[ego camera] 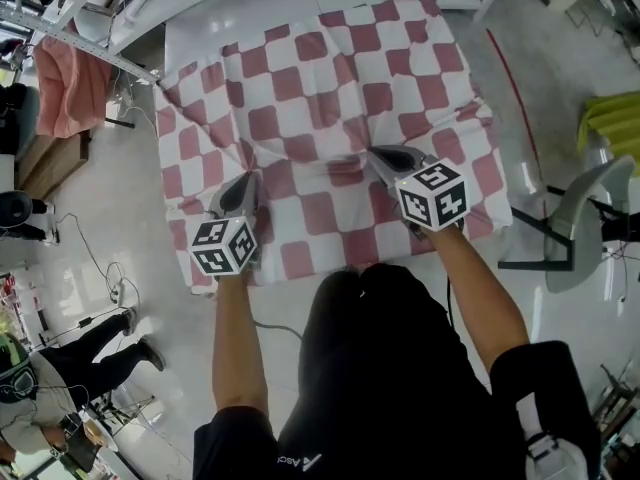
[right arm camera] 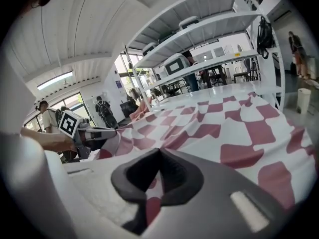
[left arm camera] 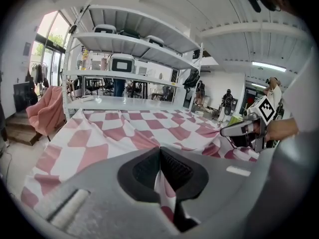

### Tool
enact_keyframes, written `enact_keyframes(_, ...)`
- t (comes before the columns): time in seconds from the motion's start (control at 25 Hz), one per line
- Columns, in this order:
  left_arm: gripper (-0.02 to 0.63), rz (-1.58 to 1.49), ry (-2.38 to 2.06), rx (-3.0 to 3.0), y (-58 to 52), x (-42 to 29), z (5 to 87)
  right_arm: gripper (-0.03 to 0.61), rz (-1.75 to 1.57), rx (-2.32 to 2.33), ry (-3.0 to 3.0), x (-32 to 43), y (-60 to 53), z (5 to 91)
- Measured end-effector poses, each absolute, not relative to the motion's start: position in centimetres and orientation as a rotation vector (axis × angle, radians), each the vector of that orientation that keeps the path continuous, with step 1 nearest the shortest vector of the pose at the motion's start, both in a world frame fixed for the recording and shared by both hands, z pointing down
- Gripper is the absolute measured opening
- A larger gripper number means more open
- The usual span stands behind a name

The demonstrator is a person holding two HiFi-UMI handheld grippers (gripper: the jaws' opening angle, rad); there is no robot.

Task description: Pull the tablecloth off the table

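Pale workshop floor around the desk (ego camera: 200, 30), draped with the red-checked tablecloth (ego camera: 330, 78). Clamped tight on raised folds near its front hem: left tool (ego camera: 246, 180), right tool (ego camera: 374, 153); stretches straight ahead, equally near both.

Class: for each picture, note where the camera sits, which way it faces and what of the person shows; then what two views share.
Head view: on the person's head, facing steeply down at the checked tablecloth on the table; both forearms, left gripper and right gripper show.
Left gripper view: on the left gripper, facing across the tablecloth toward shelves; its jaws, shut on tablecloth, show.
Right gripper view: on the right gripper, facing likewise; its jaws pinch tablecloth.
Shared: each gripper view shows the other gripper.
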State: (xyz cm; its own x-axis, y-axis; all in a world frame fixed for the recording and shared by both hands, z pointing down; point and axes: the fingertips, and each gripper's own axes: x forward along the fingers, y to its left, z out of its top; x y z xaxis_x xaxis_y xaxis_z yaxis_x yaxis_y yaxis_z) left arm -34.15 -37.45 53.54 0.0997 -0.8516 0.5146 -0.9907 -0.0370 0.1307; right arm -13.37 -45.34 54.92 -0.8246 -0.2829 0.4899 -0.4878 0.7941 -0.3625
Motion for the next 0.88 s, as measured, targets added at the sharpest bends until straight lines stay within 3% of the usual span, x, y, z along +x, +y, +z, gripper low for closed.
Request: enact_keyframes(0.88,0.008,-0.006,-1.826,2.287,-27.0,-28.9,41.1,0.003,0.686,0.632,-2.9,-8.1,-35.7,43.5)
